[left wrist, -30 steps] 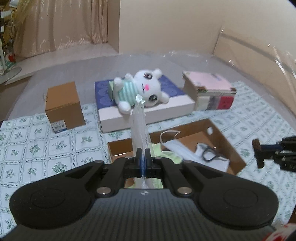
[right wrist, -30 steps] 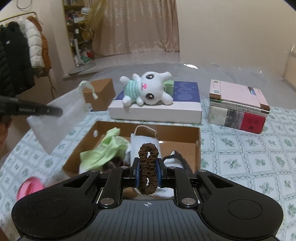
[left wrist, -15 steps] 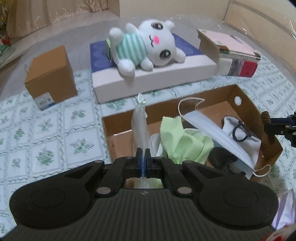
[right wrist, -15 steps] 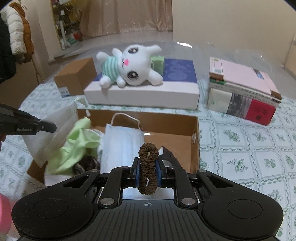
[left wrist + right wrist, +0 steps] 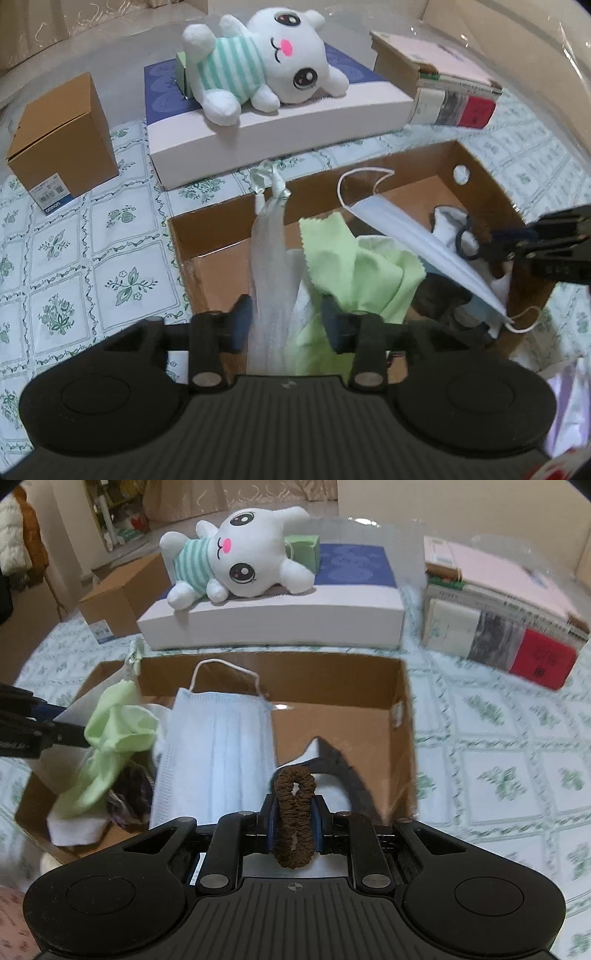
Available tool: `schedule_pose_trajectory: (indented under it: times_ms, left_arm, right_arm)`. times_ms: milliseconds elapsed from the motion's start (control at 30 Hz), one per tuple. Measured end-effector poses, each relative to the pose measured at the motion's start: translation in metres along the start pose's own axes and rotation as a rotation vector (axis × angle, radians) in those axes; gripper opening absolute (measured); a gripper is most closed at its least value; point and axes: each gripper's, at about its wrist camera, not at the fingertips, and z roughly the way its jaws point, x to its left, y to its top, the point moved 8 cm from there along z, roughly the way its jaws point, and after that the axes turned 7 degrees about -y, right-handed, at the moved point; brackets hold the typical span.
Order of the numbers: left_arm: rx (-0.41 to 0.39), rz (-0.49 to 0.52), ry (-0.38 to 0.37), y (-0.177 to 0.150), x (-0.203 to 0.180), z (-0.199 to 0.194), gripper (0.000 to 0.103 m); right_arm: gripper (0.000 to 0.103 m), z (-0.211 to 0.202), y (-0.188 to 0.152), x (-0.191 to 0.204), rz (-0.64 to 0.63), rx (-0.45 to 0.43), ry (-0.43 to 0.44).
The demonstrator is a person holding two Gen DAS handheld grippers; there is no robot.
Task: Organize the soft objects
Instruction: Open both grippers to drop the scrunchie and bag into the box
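Risk: my left gripper (image 5: 284, 325), jaws just parted, frees the mesh pouch (image 5: 271, 258) above the box (image 5: 491, 192); it may snag. Right gripper (image 5: 294, 825) pinches scrunchie (image 5: 294, 819).

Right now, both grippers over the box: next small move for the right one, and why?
Probably open the right gripper and drop the brown scrunchie. Its jaws grip the scrunchie above the cardboard box, over the face mask. The left gripper has just opened its jaws around the mesh pouch.
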Motion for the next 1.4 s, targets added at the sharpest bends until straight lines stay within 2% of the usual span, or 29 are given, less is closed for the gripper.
schedule_pose_trajectory:
  times_ms: [33,100,133,367,533,700,900,1000,1067,1200,1267,1400]
  left_arm:
    - [-0.006,-0.008,0.001,0.001,0.002,-0.004,0.041]
    - [-0.027,-0.026,0.001,0.002,0.005,-0.014,0.044]
    - [-0.038,-0.035,0.002,0.003,0.007,-0.018,0.046]
    - [-0.112,-0.073,0.01,-0.002,0.004,-0.064,0.053]
    - [-0.175,-0.095,0.018,-0.021,-0.016,-0.109,0.054]
    - [-0.234,-0.122,0.058,-0.049,-0.042,-0.156,0.063]
    - [-0.32,-0.109,0.112,-0.086,-0.078,-0.207,0.067]
    - [-0.36,-0.077,0.161,-0.108,-0.095,-0.226,0.075]
    - [-0.377,-0.077,0.166,-0.127,-0.106,-0.235,0.079]
    - [-0.378,-0.095,0.154,-0.169,-0.124,-0.241,0.084]
    - [-0.364,-0.078,0.157,-0.188,-0.134,-0.24,0.084]
    - [-0.36,-0.116,0.148,-0.218,-0.144,-0.24,0.084]
  right_arm:
    - [0.039,0.0,-0.001,0.001,0.009,0.004,0.014]
    - [0.067,-0.003,0.0,0.001,0.027,-0.009,0.011]
    - [0.069,-0.008,0.001,0.001,0.035,-0.029,0.014]
    - [0.069,-0.051,0.002,0.005,0.054,-0.094,0.019]
    - [0.069,-0.11,-0.008,0.025,0.031,-0.166,0.044]
    - [0.07,-0.17,-0.031,0.055,0.0,-0.245,0.093]
    - [0.071,-0.224,-0.072,0.081,-0.027,-0.326,0.112]
    - [0.074,-0.243,-0.096,0.088,-0.008,-0.351,0.145]
    - [0.076,-0.251,-0.113,0.09,0.024,-0.365,0.159]
    - [0.078,-0.259,-0.148,0.096,0.063,-0.364,0.152]
    - [0.078,-0.263,-0.163,0.102,0.058,-0.367,0.144]
    - [0.079,-0.265,-0.188,0.111,0.055,-0.354,0.132]
